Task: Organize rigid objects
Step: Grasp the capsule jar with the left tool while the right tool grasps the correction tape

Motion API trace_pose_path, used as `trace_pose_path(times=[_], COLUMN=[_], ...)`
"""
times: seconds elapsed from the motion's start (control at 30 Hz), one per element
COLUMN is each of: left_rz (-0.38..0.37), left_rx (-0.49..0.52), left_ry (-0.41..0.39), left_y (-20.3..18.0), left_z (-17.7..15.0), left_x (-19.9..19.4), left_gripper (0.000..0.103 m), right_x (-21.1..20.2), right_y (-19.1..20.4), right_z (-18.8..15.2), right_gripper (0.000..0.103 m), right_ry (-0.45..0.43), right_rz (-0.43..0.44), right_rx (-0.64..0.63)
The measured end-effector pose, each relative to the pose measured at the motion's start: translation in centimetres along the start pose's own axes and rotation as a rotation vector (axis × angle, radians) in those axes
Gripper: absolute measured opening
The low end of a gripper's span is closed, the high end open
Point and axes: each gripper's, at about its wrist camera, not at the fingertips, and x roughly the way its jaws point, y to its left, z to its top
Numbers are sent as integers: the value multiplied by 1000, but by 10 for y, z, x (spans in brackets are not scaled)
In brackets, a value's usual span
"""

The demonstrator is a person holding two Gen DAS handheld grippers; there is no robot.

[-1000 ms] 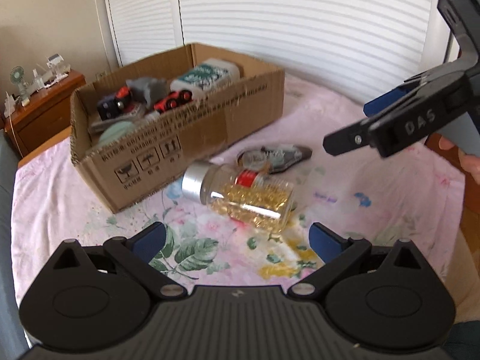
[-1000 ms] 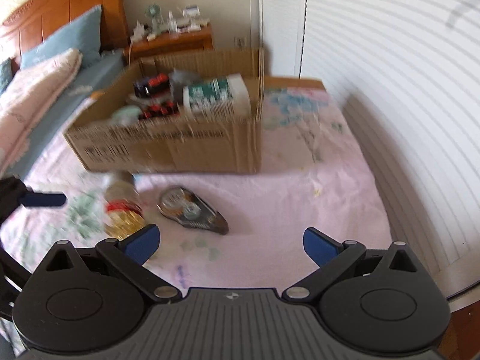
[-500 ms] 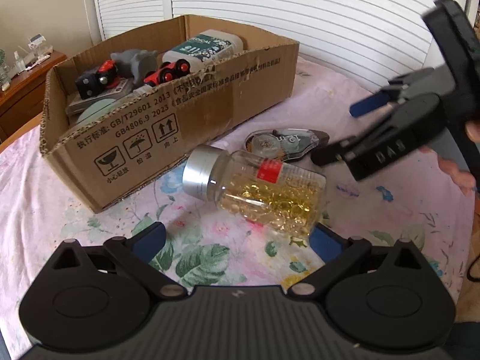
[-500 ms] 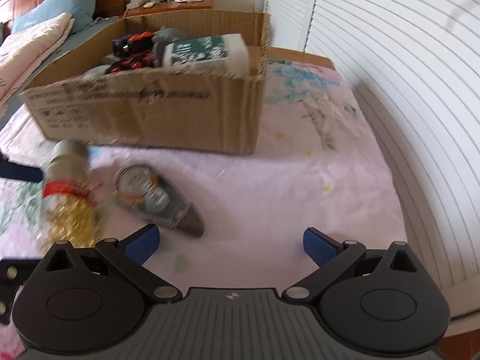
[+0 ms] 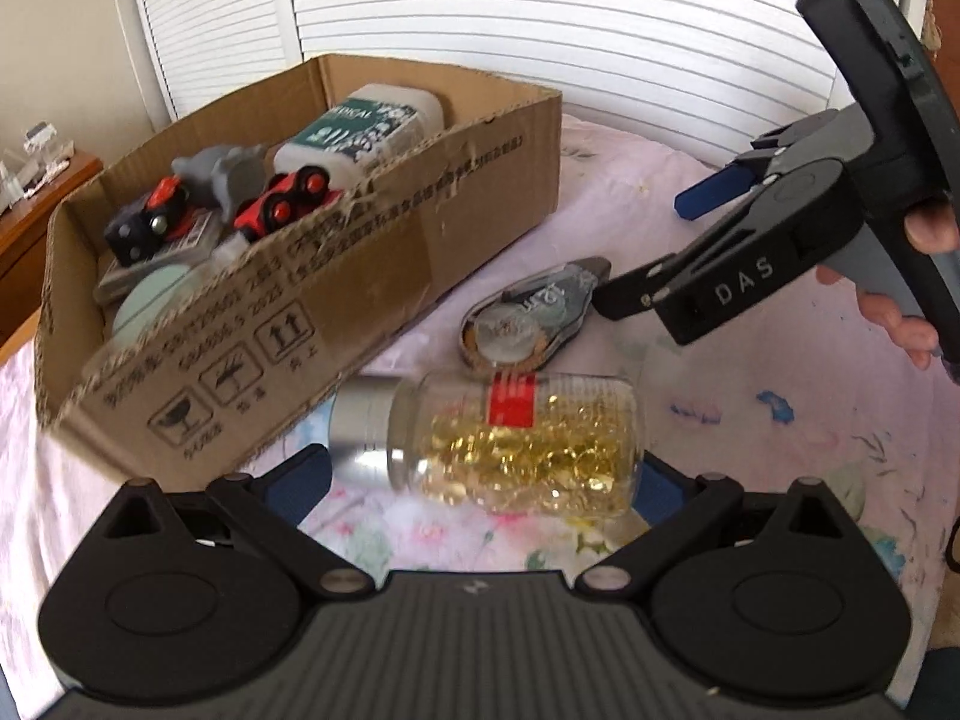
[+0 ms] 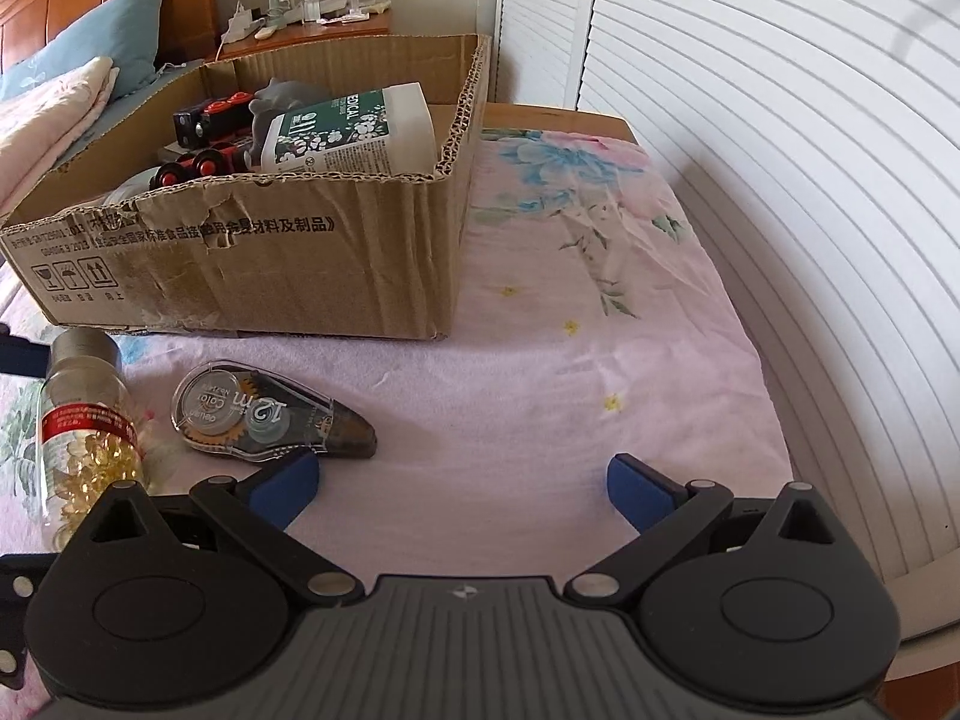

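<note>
— Both pairs of jaws stand spread wide, yes?

— Yes. On the left gripper (image 5: pixel 480 483) the blue pads (image 5: pixel 300 480) flank a clear plastic bottle of golden capsules (image 5: pixel 516 450), one near its silver cap, one at its base; whether they touch it cannot be told. Nothing is pinched.

— And the right gripper (image 6: pixel 462 483)?

— Just as wide and holding nothing. Its left pad (image 6: pixel 285 480) sits just beside the dark tip of a transparent teardrop-shaped correction tape dispenser (image 6: pixel 270 417). From the left wrist camera, that gripper hangs tilted over the dispenser's tip.

— How does the bottle lie?

— On its side on a pink floral bedsheet (image 6: pixel 570 360), with a red label band around it, cap pointing toward a brown cardboard box (image 6: pixel 270 264). The tape dispenser lies flat just beside it, between bottle and box.

— What is in the box?

— A white bottle with a green flowered label (image 6: pixel 354 132), red and black toy vehicles (image 6: pixel 210 111), a grey toy figure (image 5: pixel 222 171) and a pale green round lid (image 5: pixel 156 300), piled close together.

— Around it all?

— White louvred doors (image 6: pixel 780 120) behind, a wooden nightstand (image 6: pixel 306 36) with a small fan, and a blue pillow (image 6: pixel 78 24).
</note>
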Motion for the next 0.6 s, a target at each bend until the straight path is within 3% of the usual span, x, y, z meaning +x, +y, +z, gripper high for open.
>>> trace_pose_path(times=[0.13, 0.27, 0.6], left_rz=[-10, 10, 285], left_rx=[-16, -54, -231], left_ry=[-10, -2, 56], left_y=[0, 0, 1], left_z=[5, 6, -19], left_x=[1, 1, -23], left_gripper=[93, 93, 93], right_x=[-1, -3, -13], right_y=[0, -1, 16], right_z=[-1, -4, -15], right_gripper=[103, 103, 103], right_ry=[-1, -1, 1], right_rz=[-1, 0, 37], right_rx=[1, 0, -45])
